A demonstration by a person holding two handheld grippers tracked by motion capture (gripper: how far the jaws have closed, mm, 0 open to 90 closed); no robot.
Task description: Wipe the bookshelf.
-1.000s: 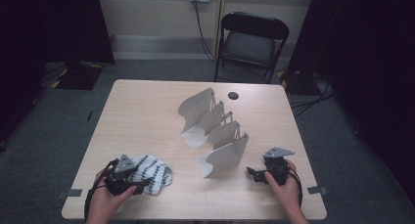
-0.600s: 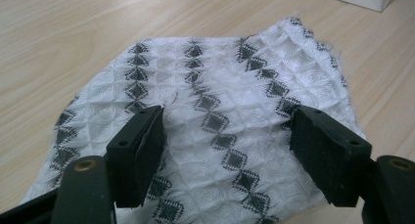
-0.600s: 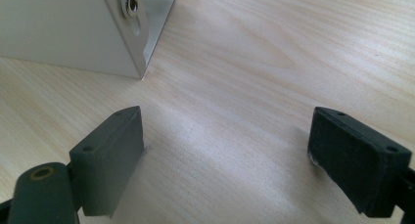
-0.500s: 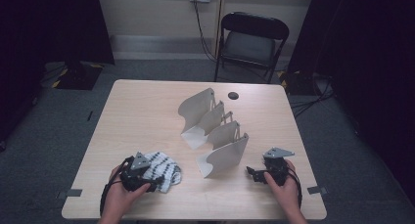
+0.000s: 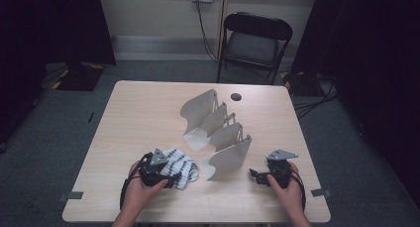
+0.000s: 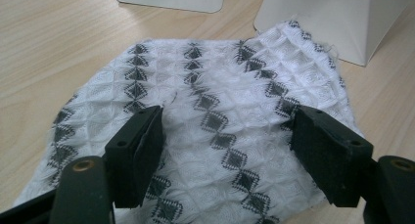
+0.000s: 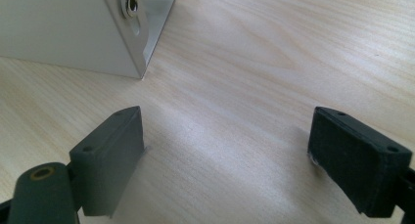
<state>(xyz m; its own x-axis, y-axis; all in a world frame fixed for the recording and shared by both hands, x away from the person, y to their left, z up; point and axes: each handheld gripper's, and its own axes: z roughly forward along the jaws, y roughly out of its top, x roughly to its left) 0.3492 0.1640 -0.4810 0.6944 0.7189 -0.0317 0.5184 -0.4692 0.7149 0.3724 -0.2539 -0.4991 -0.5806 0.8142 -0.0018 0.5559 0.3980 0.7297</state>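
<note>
From above I see the desk [image 5: 138,113] carrying a row of pale curved dividers [image 5: 218,133] running diagonally across its middle, and my two forearms come in from the near edge. My left hand [image 5: 141,190] lies low on the desk and points its left hand-held gripper [image 5: 171,175] toward the dividers; my right hand [image 5: 287,187] rests near the right front corner with the right hand-held gripper [image 5: 255,175] aimed leftward at the nearest divider. The left hand-held gripper is released: in the left gripper view its jaws stand wide apart over the cloth [image 6: 220,116] without pinching any fold, though I cannot tell whether the pad undersides rest on the fabric. The right hand-held gripper [image 7: 225,155] is also released, its jaws spread over bare wood and holding nothing. From the high view the gripper body hides the near part of the cloth, and in the left gripper view the cloth's near edge is cut off at the bottom and the dividers are cropped at the top. The cloth [image 5: 181,165] lies flat-ish on the desk just left of the nearest divider, its far corner almost touching the divider's base. It is a white waffle-textured fabric with rows of dark diamond motifs and a slightly frayed edge. A small dark round spot [image 5: 236,96] sits on the desk beyond the dividers; I cannot make out what it is.
</note>
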